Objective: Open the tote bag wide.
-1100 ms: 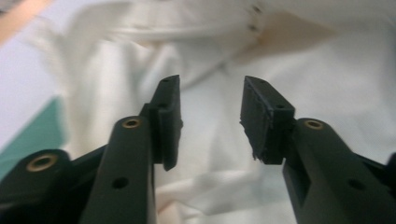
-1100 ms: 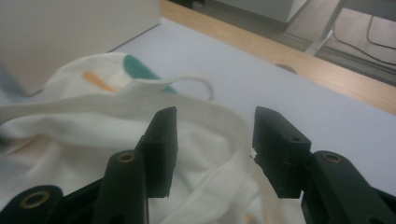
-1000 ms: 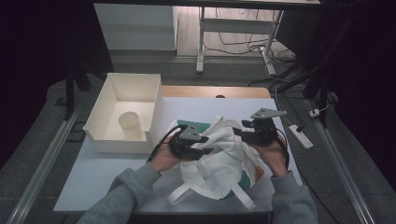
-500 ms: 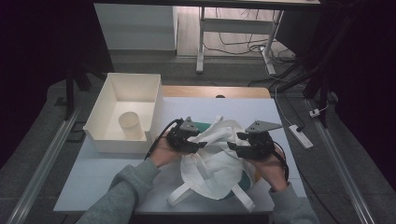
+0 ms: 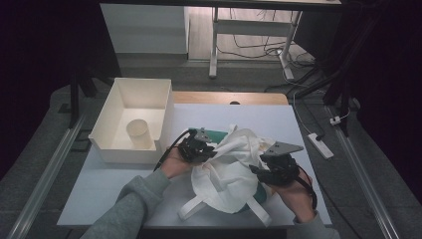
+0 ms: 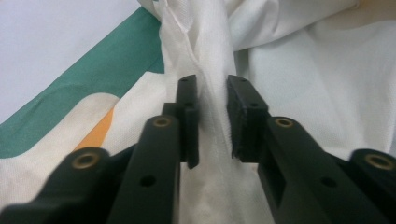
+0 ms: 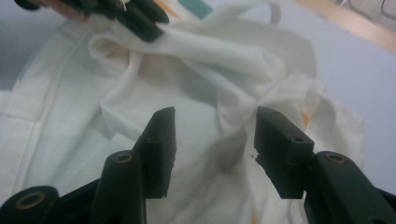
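Observation:
A white cloth bag [image 5: 226, 172] with a green and orange print lies crumpled on the pale table [image 5: 119, 179], its straps [image 5: 191, 206] trailing toward the near edge. My left gripper [image 5: 203, 149] is at the bag's left top, and in the left gripper view it [image 6: 212, 91] is shut on a raised fold of the white cloth [image 6: 212, 56]. My right gripper [image 5: 266, 172] sits at the bag's right side. In the right gripper view it [image 7: 215, 128] is open just above the bag [image 7: 70, 121], with the left gripper [image 7: 140, 18] farther off pulling a fold.
A white open box [image 5: 117, 107] with a pale cup [image 5: 138, 133] inside stands at the table's left. A wooden strip [image 5: 229, 97] runs along the far edge. A power strip [image 5: 320, 144] lies on the floor to the right.
My right gripper has moved back toward the near edge and lower on the bag's right side. The left gripper has stayed on its fold, and the bag has spread out a little.

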